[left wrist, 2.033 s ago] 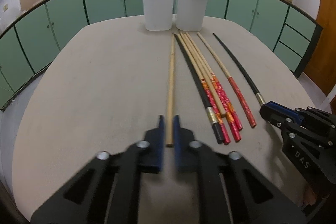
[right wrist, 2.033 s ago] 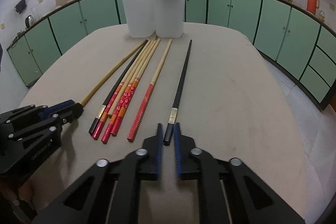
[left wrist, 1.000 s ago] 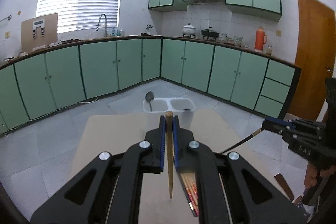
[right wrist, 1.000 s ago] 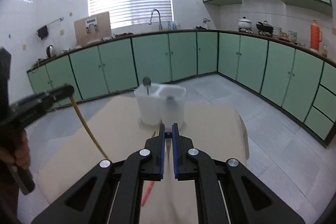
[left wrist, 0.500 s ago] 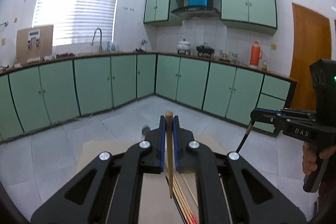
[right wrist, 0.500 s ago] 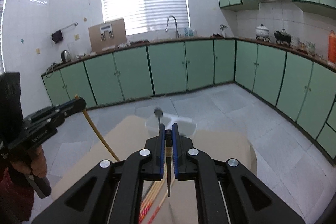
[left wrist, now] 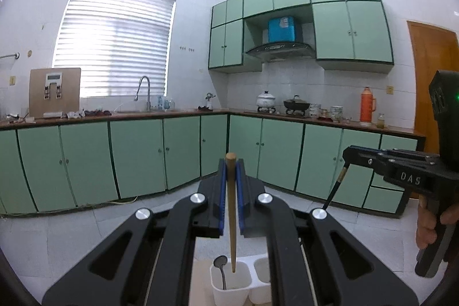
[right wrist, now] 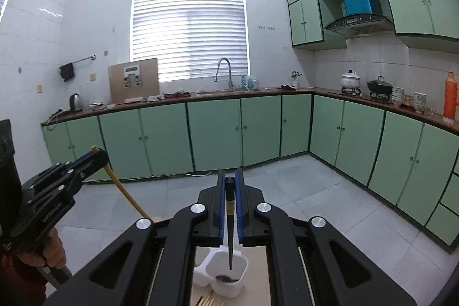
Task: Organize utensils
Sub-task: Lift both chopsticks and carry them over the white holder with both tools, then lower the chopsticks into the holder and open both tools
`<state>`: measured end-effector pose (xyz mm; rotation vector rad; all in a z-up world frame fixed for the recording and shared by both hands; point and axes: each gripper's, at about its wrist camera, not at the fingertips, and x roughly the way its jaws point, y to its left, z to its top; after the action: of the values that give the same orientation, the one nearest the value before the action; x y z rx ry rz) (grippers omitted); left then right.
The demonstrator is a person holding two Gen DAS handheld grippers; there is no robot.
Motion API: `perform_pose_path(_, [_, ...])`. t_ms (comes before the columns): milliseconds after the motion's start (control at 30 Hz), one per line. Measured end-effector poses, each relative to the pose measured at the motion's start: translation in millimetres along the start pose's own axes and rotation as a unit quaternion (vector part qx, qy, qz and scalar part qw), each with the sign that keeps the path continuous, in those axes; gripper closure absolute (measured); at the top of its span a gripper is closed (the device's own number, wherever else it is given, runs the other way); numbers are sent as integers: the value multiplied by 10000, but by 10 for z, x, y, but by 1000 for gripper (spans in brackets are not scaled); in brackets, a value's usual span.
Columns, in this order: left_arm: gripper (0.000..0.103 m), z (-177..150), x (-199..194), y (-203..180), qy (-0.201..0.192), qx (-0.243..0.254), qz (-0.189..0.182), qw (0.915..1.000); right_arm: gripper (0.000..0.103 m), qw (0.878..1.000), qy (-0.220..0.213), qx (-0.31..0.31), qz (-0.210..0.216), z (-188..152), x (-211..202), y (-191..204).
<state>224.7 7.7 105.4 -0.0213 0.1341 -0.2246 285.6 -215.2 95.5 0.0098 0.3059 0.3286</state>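
Holding: you have one chopstick per hand (both raised)
Left tongs (left wrist: 231, 162): clamped on the tan chopstick (left wrist: 231, 220), tip above the white holder (left wrist: 229, 291)
Right tongs (right wrist: 230, 177): clamped on the black chopstick (right wrist: 230, 234), tip above the holder

We see a bright, evenly lit kitchen in both views. Daylight pours through the slatted window blind (left wrist: 114, 48), which glows almost white and loses detail near its middle. The white wall tiles beside the blind carry soft glare. Both pictures are sharp, with no motion blur. Fisheye distortion bows the green cabinets (right wrist: 215, 131) below the blind, and the corners fall black.
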Motion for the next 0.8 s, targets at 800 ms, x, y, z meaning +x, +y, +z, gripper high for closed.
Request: perform_pose_path(800, [72,-903,846,329,1170,-15,58,9931,83,9964,730,379,-191,-793,686,-340])
